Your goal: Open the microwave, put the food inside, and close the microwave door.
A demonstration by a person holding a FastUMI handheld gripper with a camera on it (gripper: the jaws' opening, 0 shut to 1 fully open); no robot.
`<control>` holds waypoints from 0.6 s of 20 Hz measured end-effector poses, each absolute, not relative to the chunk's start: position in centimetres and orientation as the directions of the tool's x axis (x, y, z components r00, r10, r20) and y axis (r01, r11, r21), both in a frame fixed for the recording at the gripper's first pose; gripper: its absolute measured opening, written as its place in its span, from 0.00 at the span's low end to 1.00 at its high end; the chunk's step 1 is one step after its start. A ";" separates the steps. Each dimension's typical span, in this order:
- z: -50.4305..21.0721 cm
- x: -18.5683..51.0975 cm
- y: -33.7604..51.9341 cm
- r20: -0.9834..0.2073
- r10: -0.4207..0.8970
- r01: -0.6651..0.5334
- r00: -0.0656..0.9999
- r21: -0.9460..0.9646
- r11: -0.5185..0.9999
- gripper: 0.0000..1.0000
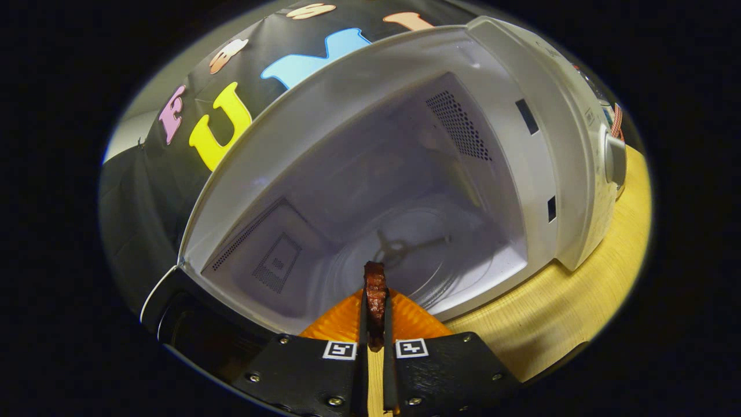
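Microwave, white, stands with its cavity open on a pale wooden table, tilted in the fisheye view. No brand name or other writing on it can be read; marks on the control panel at about two o'clock are too small to make out. A round control knob sits on that panel, at three o'clock from the cavity. The dark door hangs open at about eight o'clock, beside the cavity's left wall. Perforated vent grilles show on the left and right inner walls, and two dark latch slots sit in the right front frame. On the cavity floor lies a clear glass turntable with its hub visible through it.

An orange plate rests at the cavity's front lip, just ahead of the fingers. The gripper is nearly pressed together, both fingers pinching a dark reddish-brown piece of food. The piece stands on edge, its long axis running from six o'clock to twelve o'clock, its far tip pointing into the cavity toward the turntable hub. Square coded markers sit on each finger base.
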State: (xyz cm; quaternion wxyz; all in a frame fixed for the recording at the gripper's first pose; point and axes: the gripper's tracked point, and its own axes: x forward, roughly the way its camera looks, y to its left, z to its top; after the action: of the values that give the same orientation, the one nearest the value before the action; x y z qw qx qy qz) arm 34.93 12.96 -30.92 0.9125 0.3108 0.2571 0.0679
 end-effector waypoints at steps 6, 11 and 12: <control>-32.2 36.8 12.2 -0.442 0.186 0.058 0.877 0.482 0.874 0.35; -30.0 37.5 10.0 -0.372 0.062 0.055 0.926 0.295 0.954 0.98; -29.5 37.4 9.9 -0.365 0.066 0.046 0.929 0.290 0.956 0.97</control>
State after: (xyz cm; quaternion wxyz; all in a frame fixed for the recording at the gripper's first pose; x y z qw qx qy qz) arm 37.40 9.91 -29.51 0.9707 0.1485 0.1889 0.0050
